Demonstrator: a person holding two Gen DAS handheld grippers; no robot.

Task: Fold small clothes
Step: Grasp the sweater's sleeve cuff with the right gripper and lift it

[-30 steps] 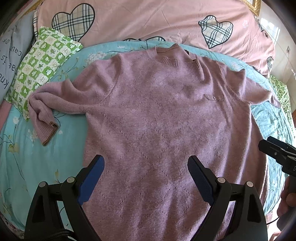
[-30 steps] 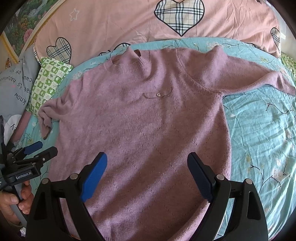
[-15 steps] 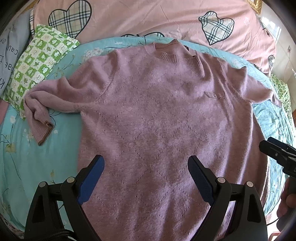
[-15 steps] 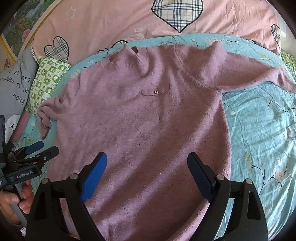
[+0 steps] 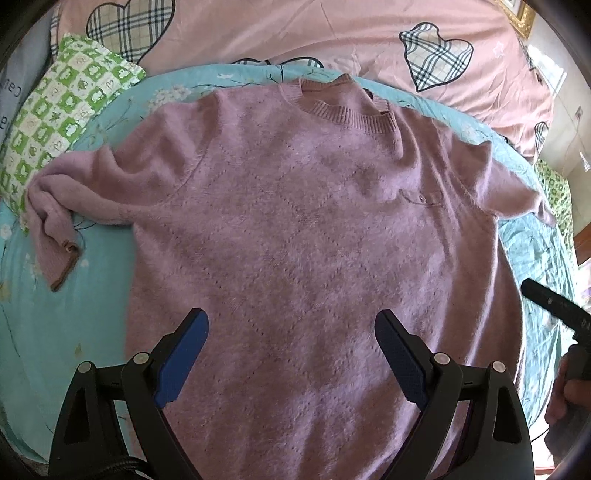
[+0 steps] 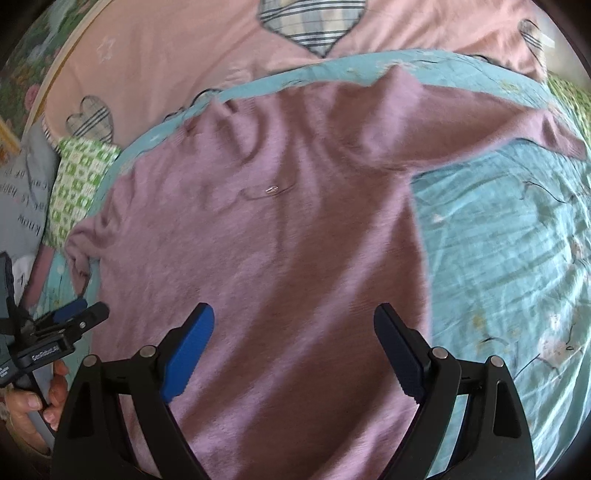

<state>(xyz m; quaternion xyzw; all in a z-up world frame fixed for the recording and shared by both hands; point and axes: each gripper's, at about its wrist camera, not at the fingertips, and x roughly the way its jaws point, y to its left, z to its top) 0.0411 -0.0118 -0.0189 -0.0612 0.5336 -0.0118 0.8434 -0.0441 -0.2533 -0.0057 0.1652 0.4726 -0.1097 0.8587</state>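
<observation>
The sweater [image 5: 314,240] lies flat, front up, on the bed [image 5: 74,332], sleeves spread ready for folding; left gripper [image 5: 291,354] and right gripper [image 6: 293,350] hover wide open (both empty)

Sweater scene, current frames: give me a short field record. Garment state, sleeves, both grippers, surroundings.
garment: mauve knit sweater, spread flat, front up, unfolded
collar: ribbed neckline at the far end
left sleeve: bunched, cuff turned back toward the hem
right sleeve: stretched outward
surface: teal floral sheet
left gripper: open, empty, above the lower body
right gripper: open, empty, above the lower body
nearby: green checked pillow, pink heart-print duvet
image quality: right wrist view motion-blurred
</observation>
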